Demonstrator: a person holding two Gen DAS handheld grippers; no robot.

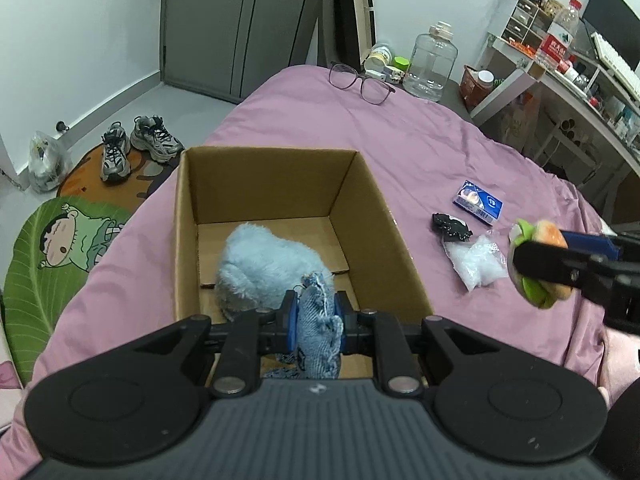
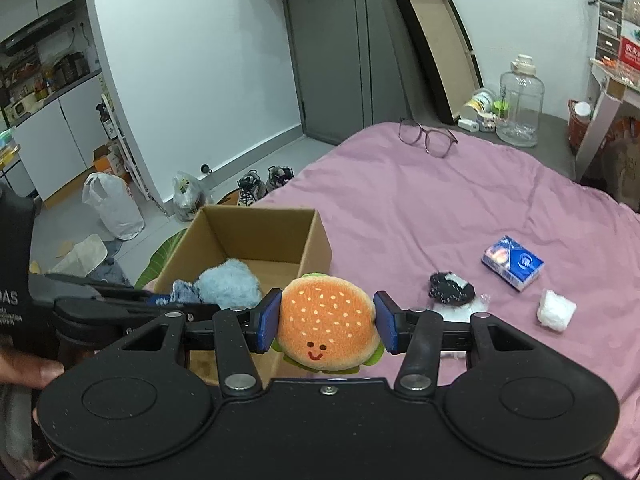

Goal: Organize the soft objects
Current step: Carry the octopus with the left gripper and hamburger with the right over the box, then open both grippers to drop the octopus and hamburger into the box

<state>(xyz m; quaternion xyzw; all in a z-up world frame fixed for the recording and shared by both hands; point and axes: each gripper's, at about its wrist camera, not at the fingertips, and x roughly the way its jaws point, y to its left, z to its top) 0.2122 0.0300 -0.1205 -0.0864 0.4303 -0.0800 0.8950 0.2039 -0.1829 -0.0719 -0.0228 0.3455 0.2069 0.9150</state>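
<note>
Over open brown cardboard box (image 1: 272, 184) on pink bedsheet (image 1: 400, 140): my left gripper (image 1: 316, 320) clamps frayed blue denim scrap (image 1: 318, 328) above fluffy pale-blue plush (image 1: 268, 264) inside. My right gripper (image 2: 326, 322) pinches orange burger plush (image 2: 328, 320) beside box.

The left gripper (image 1: 316, 320) is hiding the lower part of the denim piece (image 1: 318, 312) and the near side of the light blue plush (image 1: 264, 264) inside the cardboard box (image 1: 280, 176). The right gripper (image 2: 327, 322) is covering the sides of the burger plush (image 2: 326, 320). Print on the blue packet (image 2: 513, 262) near the bed's right edge is reading too small. A hand (image 2: 28, 370) is being cut off at the left border.
</note>
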